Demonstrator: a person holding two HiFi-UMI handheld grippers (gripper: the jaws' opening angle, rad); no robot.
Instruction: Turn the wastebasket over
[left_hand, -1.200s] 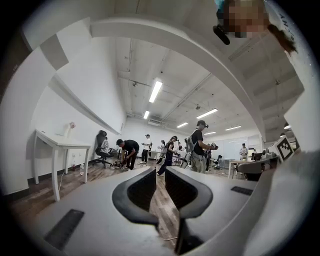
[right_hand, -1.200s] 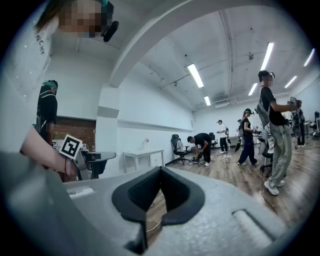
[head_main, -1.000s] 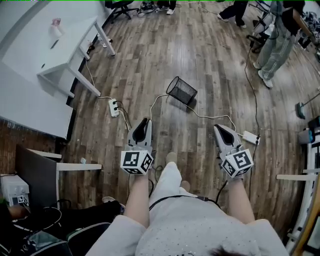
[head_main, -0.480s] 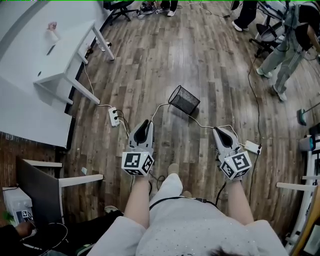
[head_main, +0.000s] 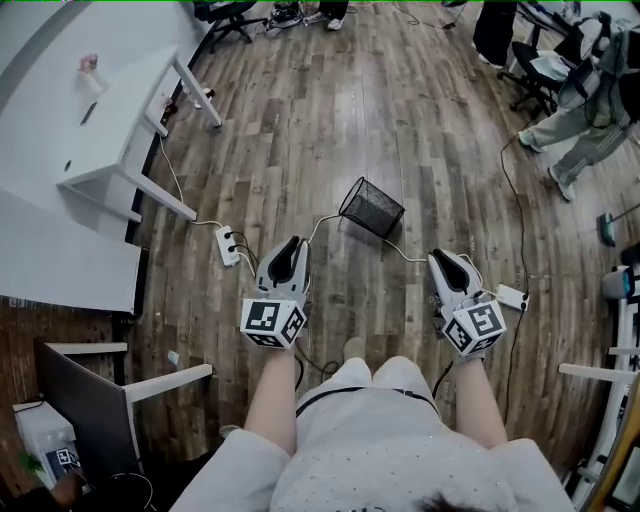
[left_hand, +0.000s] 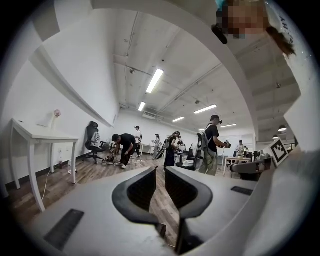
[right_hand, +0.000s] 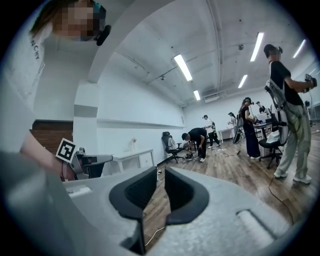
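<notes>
The wastebasket (head_main: 372, 207), black wire mesh, lies tipped on its side on the wood floor in the head view, with its open mouth toward the left. My left gripper (head_main: 291, 247) hangs short of it to the lower left. My right gripper (head_main: 443, 258) is to its lower right. Neither touches it. In the left gripper view the left gripper (left_hand: 161, 184) shows a narrow gap with nothing in it. The jaws of the right gripper (right_hand: 160, 186) are opening, a slim gap with nothing between. The basket appears in neither gripper view.
A white cable (head_main: 420, 247) runs past the basket to an adapter (head_main: 511, 296). A power strip (head_main: 229, 245) lies to the left, below a white table (head_main: 100, 110). People (head_main: 590, 110) and office chairs stand at the far right and back.
The basket has drifted lower and nearer in the head view as I walked toward it. Both grippers came forward with me, keeping their places in the picture.
</notes>
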